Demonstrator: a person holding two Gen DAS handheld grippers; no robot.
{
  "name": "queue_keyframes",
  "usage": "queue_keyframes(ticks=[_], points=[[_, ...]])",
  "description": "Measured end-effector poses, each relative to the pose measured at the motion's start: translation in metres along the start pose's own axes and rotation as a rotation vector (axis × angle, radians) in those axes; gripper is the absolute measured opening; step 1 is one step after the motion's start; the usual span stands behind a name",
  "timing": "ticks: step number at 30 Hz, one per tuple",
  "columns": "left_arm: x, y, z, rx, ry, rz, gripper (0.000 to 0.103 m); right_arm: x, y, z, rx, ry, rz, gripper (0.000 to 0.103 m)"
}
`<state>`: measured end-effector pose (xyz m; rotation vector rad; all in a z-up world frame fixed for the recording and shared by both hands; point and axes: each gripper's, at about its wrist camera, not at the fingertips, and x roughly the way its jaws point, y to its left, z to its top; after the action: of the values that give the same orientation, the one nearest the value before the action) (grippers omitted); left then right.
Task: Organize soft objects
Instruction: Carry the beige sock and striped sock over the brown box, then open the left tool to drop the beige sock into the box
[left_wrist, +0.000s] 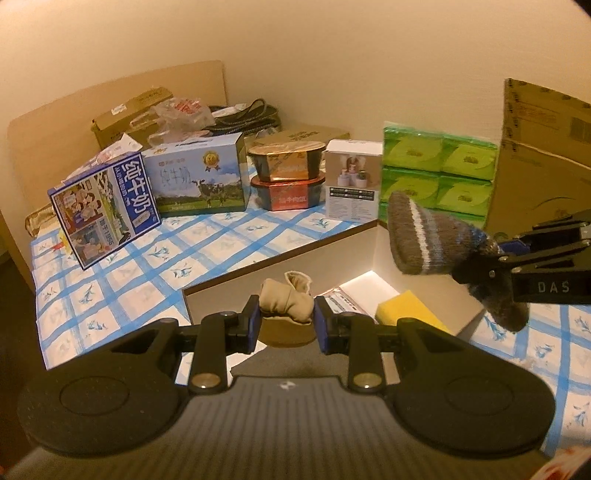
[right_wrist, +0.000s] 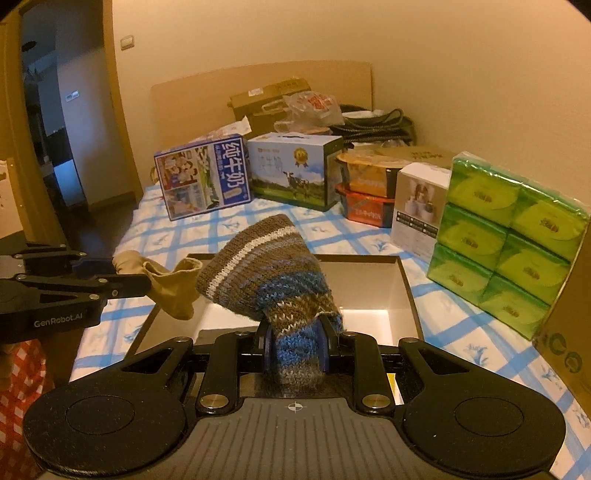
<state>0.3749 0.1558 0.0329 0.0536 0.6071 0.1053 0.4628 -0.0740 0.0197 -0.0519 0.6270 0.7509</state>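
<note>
My left gripper (left_wrist: 287, 320) is shut on a beige sock (left_wrist: 284, 301) and holds it above the near left corner of an open white-lined box (left_wrist: 280, 254). It also shows in the right wrist view (right_wrist: 110, 267) with the beige sock (right_wrist: 168, 286) hanging from it. My right gripper (right_wrist: 295, 347) is shut on a knitted brown, blue and white striped sock (right_wrist: 266, 273) above the box (right_wrist: 369, 288). In the left wrist view the right gripper (left_wrist: 495, 254) holds the striped sock (left_wrist: 424, 236) over the box's right side.
A yellow sponge (left_wrist: 410, 308) and a red-printed packet (left_wrist: 340, 299) lie in the box. On the blue-checked cloth (left_wrist: 122, 280) behind stand milk cartons (left_wrist: 107, 208), food tubs (left_wrist: 286, 175), a white box (left_wrist: 352, 184), green tissue packs (left_wrist: 439, 173) and a cardboard box (left_wrist: 543, 158).
</note>
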Motion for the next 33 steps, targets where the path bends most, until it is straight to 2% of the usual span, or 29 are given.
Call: queue_keyframes(ticks=[15,29,32,33], points=[[0.052,0.017,0.003,-0.045,0.065,0.018,0.028,0.057,-0.005,0.009,0.057,0.052,0.013,0.024],[0.09,0.022,0.004,-0.043,0.102,0.039,0.028,0.091,-0.019,0.003,0.111,0.096,-0.001,0.024],[0.097,0.023,0.006,-0.056,0.107,0.039,0.029,0.095,-0.023,0.002,0.124,0.098,-0.004,0.024],[0.099,0.025,0.007,-0.068,0.105,0.041,0.034,0.097,-0.024,0.002,0.132,0.099,-0.004,0.024]])
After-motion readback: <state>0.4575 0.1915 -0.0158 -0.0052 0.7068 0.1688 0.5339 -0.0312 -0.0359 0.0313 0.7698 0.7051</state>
